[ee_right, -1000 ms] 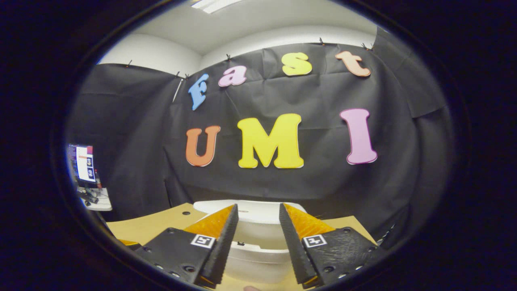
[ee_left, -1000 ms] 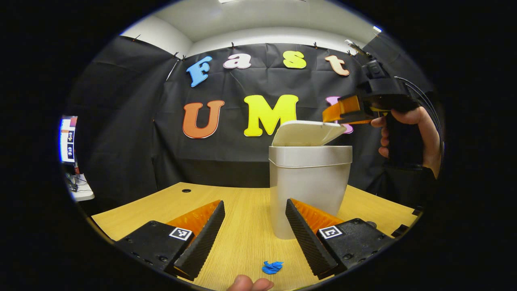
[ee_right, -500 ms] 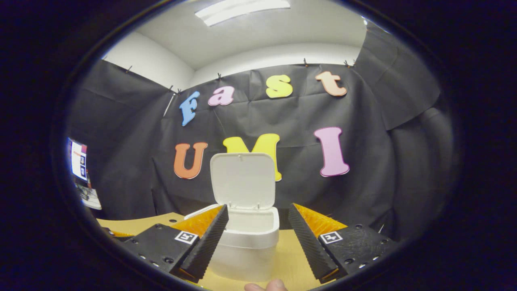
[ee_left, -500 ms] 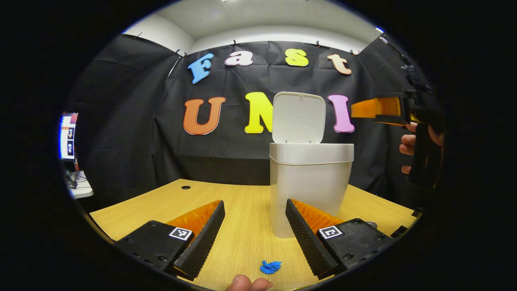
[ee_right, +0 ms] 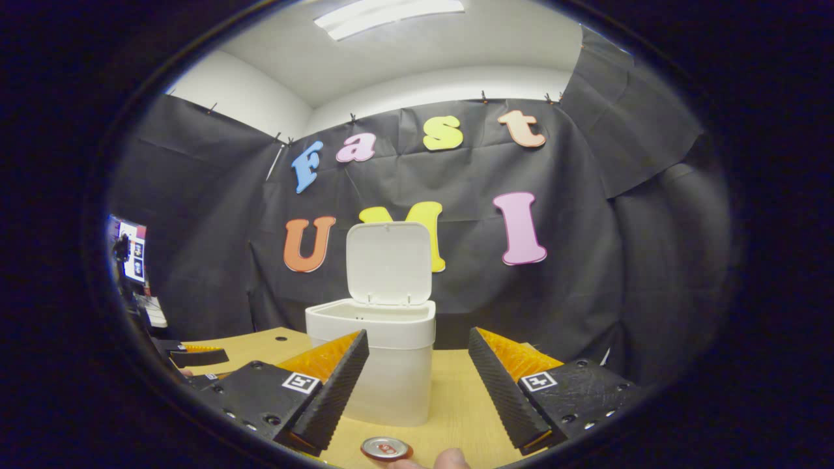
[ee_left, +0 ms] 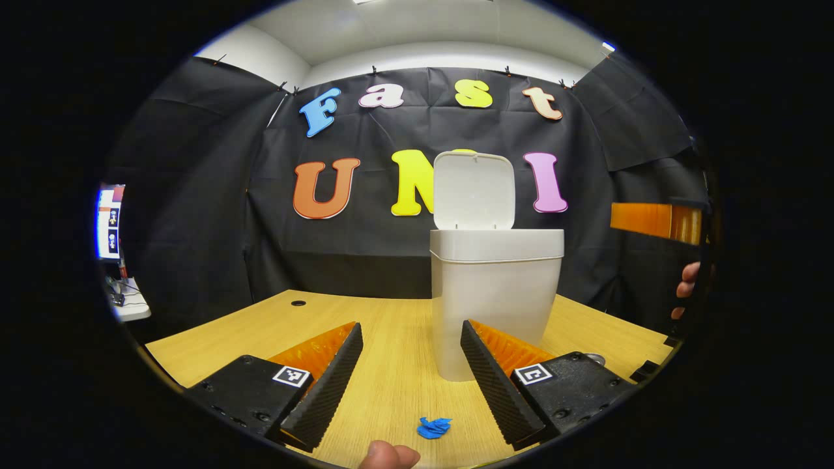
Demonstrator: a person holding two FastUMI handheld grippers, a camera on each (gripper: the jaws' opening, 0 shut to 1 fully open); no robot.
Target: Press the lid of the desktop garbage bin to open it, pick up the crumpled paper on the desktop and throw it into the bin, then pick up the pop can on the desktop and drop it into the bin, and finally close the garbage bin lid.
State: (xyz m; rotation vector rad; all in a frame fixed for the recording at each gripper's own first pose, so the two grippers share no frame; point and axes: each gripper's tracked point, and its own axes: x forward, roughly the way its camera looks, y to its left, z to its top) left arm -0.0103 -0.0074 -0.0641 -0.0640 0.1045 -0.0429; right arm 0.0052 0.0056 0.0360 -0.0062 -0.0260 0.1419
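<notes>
I am holding my left gripper (ee_left: 410, 371) with its fingers apart over the wooden desk (ee_left: 260, 329), the crumpled paper (ee_left: 434, 427) lying between them near my edge and open desktop stretching left of the bin (ee_left: 495, 299). My right gripper (ee_right: 417, 384) is also gaping empty, with the pop can (ee_right: 386, 449) lying just below it in front of the bin. The lid (ee_left: 474, 190), half-raised a second ago, is now standing upright, and my right gripper is pulling back from it.
</notes>
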